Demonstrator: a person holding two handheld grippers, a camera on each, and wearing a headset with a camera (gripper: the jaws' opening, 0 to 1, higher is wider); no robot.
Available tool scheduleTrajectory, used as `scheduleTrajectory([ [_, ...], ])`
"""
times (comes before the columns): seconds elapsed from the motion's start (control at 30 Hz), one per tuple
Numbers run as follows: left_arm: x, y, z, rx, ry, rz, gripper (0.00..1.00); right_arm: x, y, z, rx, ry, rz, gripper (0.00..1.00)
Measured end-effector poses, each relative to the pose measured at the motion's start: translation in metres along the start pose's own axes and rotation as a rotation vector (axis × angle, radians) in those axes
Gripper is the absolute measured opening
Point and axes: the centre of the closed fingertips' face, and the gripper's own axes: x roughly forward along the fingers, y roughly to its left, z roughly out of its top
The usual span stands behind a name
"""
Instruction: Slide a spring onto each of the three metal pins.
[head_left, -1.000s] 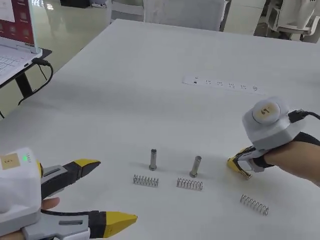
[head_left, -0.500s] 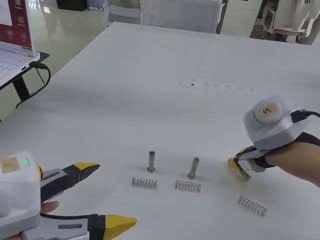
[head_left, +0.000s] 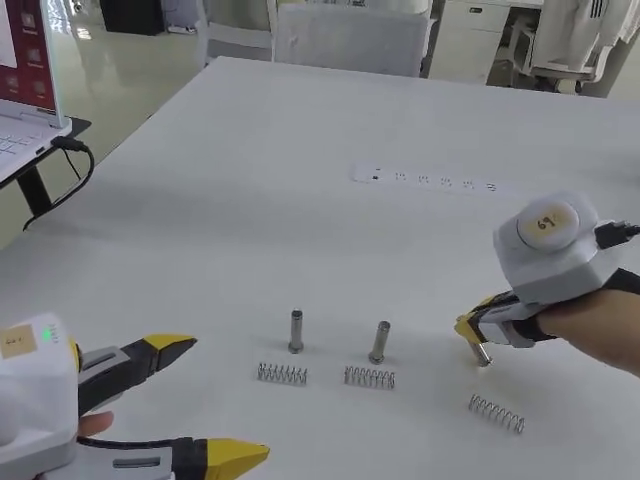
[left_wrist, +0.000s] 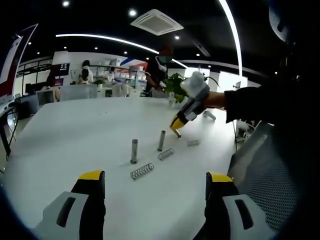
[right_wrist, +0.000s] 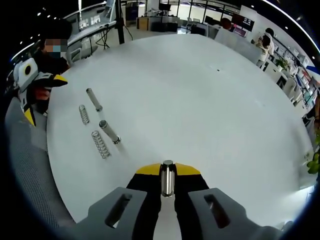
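Two metal pins (head_left: 296, 331) (head_left: 380, 342) stand upright near the table's front. In front of each lies a spring (head_left: 282, 374) (head_left: 369, 378). A third spring (head_left: 497, 413) lies further right. Just above that spring, my right gripper (head_left: 478, 338) is shut on a third pin (right_wrist: 167, 177), whose end pokes out past the yellow tips. My left gripper (head_left: 215, 400) hovers open at the lower left with nothing between its jaws, well left of the pins. From the left gripper (left_wrist: 155, 177) I see both standing pins (left_wrist: 134, 151) (left_wrist: 161, 140) ahead.
A white power strip (head_left: 430, 181) lies across the table further back. A laptop (head_left: 20, 100) sits on a stand off the table's left side, its cable hanging down. Chairs (head_left: 345, 35) stand beyond the far edge. The white tabletop (head_left: 250, 200) is bare around the pins.
The head camera has tilted, so everything sits a little lower in the picture. The right gripper stays shut on the pin at about the same spot; the left gripper has barely moved.
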Motion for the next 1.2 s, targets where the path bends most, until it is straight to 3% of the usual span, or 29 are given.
scheduleTrajectory([
  [0.6,0.000,-0.001,0.000,0.002,0.000,-0.004,0.79,-0.015,0.003,-0.007,0.048,-0.054,-0.013,0.06],
  [1.2,0.000,-0.003,0.001,0.006,-0.001,-0.010,0.79,-0.023,0.001,-0.016,0.084,-0.068,-0.024,0.06],
])
